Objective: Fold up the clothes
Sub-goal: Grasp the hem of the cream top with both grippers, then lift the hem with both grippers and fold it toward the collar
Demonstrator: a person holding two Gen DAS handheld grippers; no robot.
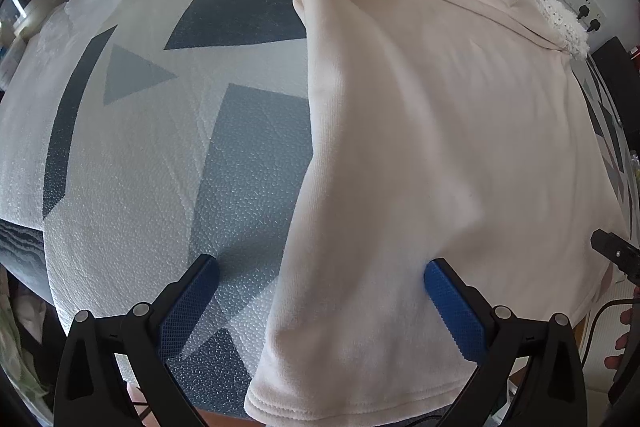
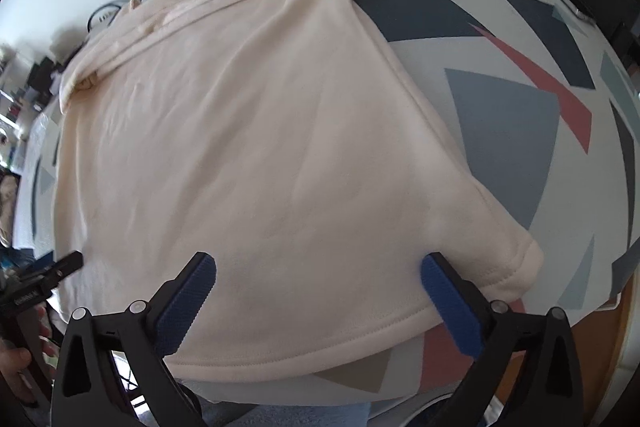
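The left claw (image 1: 321, 277) is spread wide over the garment's (image 1: 420, 147) near left edge (one finger over cloth (image 1: 132, 155), one over fabric). The right claw (image 2: 318, 273) gapes above the hem, pinching nothing.

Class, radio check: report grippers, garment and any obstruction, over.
Left gripper open, right gripper open, nothing held. Cream garment spread on patterned tablecloth, near hem under both. Nothing in the way.
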